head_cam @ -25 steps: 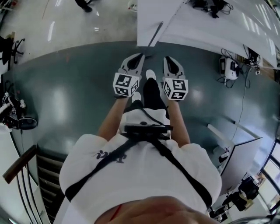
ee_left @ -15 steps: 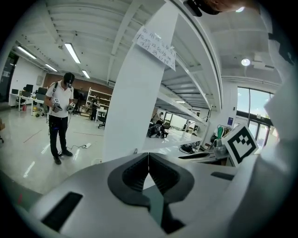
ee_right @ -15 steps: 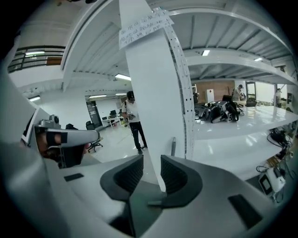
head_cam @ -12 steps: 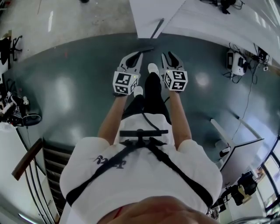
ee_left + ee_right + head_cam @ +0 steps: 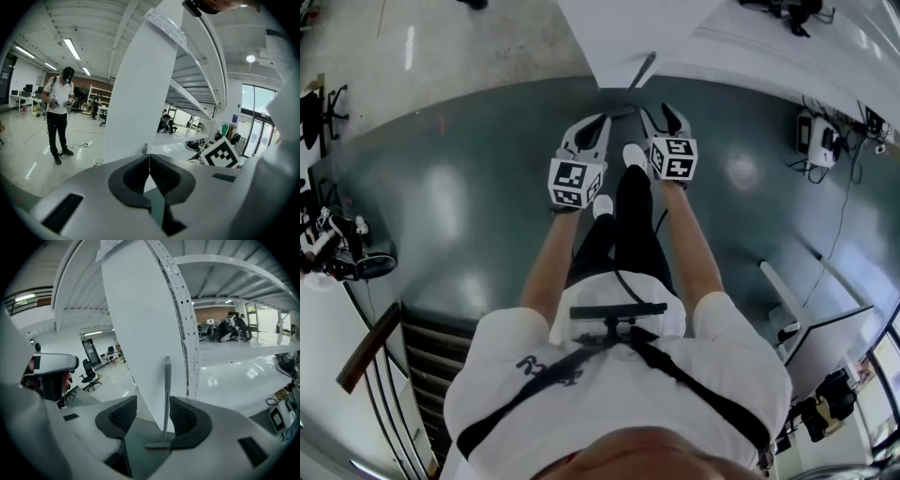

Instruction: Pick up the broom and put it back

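The broom [image 5: 167, 394] stands upright with its thin grey handle leaning on a white shelf panel [image 5: 140, 333] and its narrow head [image 5: 158, 445] on the floor. My right gripper [image 5: 152, 404] is open. Its jaws have just been opening, and the handle stands between them close to the right-hand pad [image 5: 183, 417], which does not squeeze it. In the head view the broom [image 5: 639, 73] slants up to the panel just beyond the right gripper [image 5: 661, 117]. My left gripper [image 5: 592, 127] hangs beside it, a little left of the broom. Its jaws [image 5: 149, 161] are shut on nothing.
The white shelf unit [image 5: 609, 37] rises straight ahead. Another person with grippers [image 5: 58, 117] stands far off to the left. Cables and a small device [image 5: 818, 141] lie on the floor at right. A stair rail [image 5: 370, 347] is behind at lower left.
Both grippers have dropped lower and moved toward the shelf panel. The broom now stands nearer the right gripper's tips.
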Demonstrator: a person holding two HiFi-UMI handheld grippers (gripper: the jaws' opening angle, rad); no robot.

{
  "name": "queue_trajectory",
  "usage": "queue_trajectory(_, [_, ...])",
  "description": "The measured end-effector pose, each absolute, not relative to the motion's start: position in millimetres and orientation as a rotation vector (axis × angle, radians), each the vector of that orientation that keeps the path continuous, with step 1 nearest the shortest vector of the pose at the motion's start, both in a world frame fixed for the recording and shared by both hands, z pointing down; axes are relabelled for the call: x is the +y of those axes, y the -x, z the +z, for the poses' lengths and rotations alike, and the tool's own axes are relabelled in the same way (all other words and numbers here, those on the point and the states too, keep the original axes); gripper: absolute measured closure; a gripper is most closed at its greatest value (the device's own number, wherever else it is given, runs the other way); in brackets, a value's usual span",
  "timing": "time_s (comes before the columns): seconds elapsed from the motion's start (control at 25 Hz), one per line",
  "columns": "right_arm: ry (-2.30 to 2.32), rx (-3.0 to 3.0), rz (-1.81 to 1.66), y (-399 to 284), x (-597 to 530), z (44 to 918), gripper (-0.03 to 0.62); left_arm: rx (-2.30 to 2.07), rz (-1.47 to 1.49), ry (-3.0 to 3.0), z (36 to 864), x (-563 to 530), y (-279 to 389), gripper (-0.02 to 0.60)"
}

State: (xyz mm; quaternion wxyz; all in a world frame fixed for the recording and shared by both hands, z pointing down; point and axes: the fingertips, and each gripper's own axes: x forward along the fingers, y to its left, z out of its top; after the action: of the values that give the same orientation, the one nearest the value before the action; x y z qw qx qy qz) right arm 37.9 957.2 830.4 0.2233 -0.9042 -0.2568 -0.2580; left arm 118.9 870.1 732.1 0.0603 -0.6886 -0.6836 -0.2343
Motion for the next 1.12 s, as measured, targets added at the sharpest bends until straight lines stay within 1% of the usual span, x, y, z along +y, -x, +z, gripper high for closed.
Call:
queue_trajectory(0.28, [2.491, -0.687, -0.724, -77, 1003, 879, 0.396, -2.066, -0.691, 2.084, 755, 898, -136, 0.569])
queue_trajectory(0.56, [2.41, -0.704, -0.747, -109, 1029, 923, 0.396, -2.057, -0.716, 2.086, 769, 903, -142, 0.569])
queue_trajectory(0.92, [2.334, -0.713, -0.726, -124, 1050, 954, 0.401, -2.035, -0.764, 2.124, 780, 899, -143, 0.569])
queue_trajectory(0.96, [2.325, -0.701, -0.699, -127, 1053, 953, 0.445, -2.033, -0.765, 2.128, 780, 899, -143, 0.57])
queue_trajectory(1.0, [2.32, -0.69, -0.682, -128, 1054, 952, 0.47, -2.031, -0.765, 2.133, 780, 899, -143, 0.57])
queue_trajectory(1.12, [2.359, -0.656, -0.726, -127, 1048, 948, 0.477, -2.031, -0.767, 2.159, 776, 895, -145, 0.569])
